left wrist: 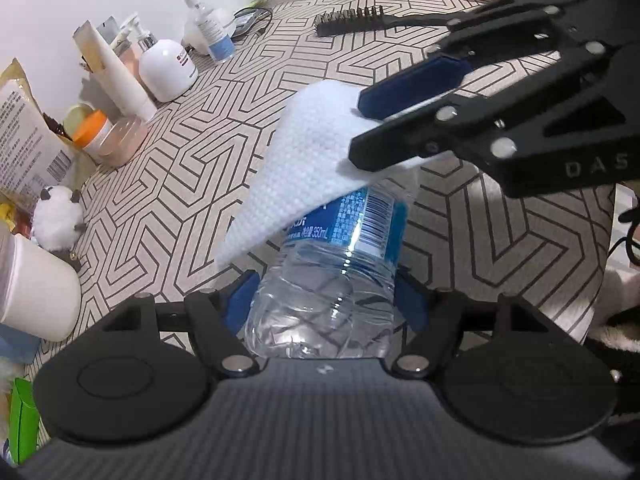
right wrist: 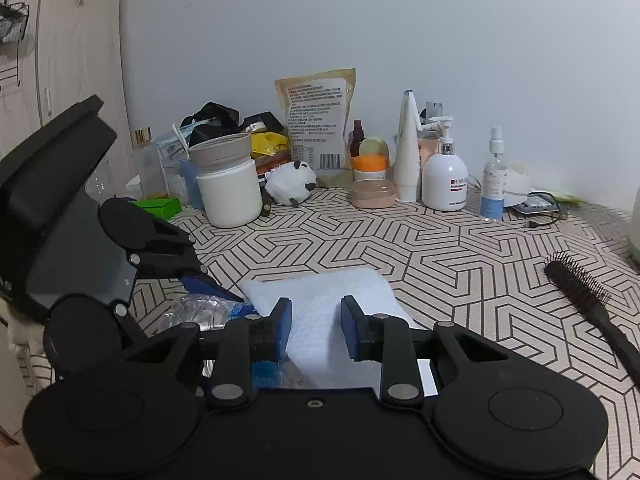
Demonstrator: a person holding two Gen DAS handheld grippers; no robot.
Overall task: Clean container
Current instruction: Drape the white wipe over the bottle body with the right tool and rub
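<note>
A clear plastic bottle [left wrist: 324, 304] with a blue label lies tilted in my left gripper [left wrist: 326, 306], whose blue pads press its ribbed body from both sides. A white cloth [left wrist: 304, 152] is draped over the bottle's top end, which it hides. My right gripper [left wrist: 356, 128] reaches in from the upper right and is shut on that cloth. In the right wrist view the cloth [right wrist: 320, 292] spreads between and beyond the right gripper's [right wrist: 316, 324] pads. The bottle [right wrist: 200, 312] shows just left of them, under a left finger [right wrist: 200, 282].
The patterned tabletop [right wrist: 440, 260] carries a black hairbrush [right wrist: 580, 300] on the right. Along the wall stand a white pump bottle [right wrist: 444, 180], a spray bottle [right wrist: 494, 176], a white jar [right wrist: 228, 192], a plush sheep [right wrist: 288, 182] and a paper pouch [right wrist: 316, 120]. The table's edge [left wrist: 608, 220] runs close on the right.
</note>
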